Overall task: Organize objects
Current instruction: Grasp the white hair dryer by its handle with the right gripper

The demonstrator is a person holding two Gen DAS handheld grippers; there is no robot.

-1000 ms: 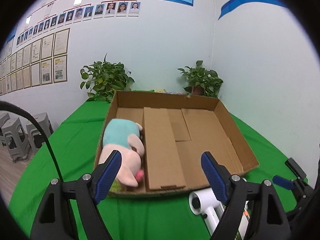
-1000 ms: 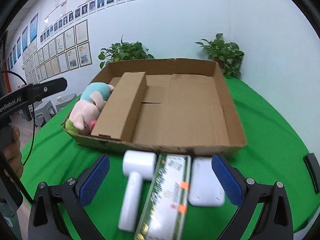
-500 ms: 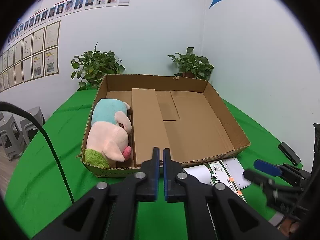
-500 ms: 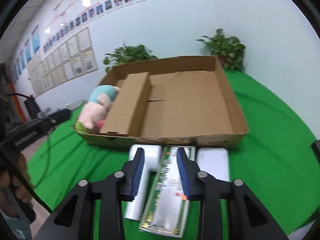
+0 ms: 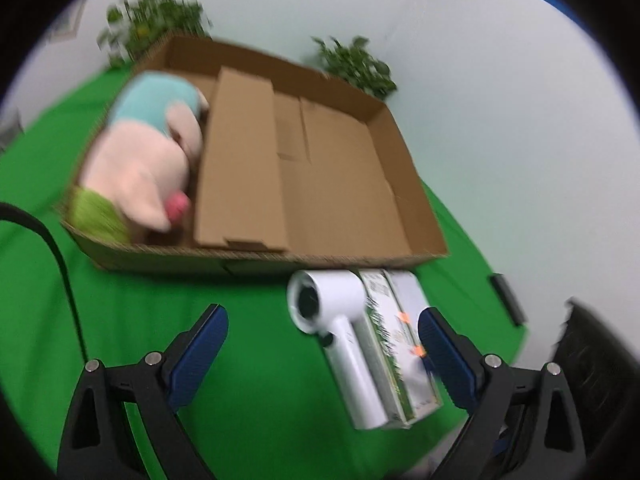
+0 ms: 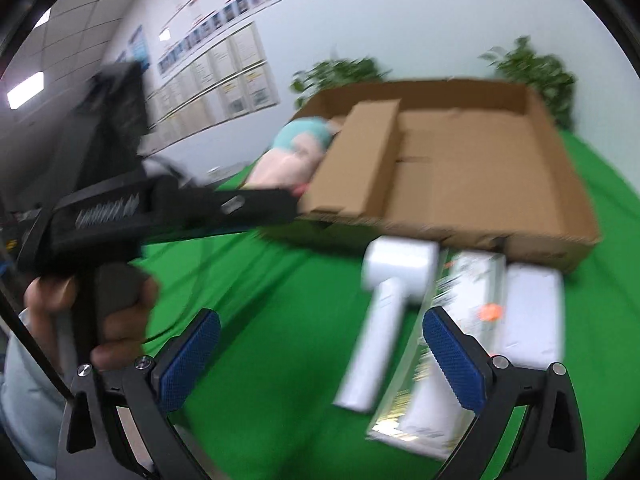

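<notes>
both grippers dipped toward the white hair dryer [image 5: 344, 332], left gripper [image 5: 322, 354] and right gripper [image 6: 320, 354] just reopened (holding nothing)

A green cloth-covered table [image 5: 248, 320] carries a shallow brown cardboard box [image 5: 360, 258]. Before it lie a white hair dryer [image 5: 344, 332], a long green-printed carton [image 5: 394, 360] and a flat white packet [image 6: 532, 312].
</notes>
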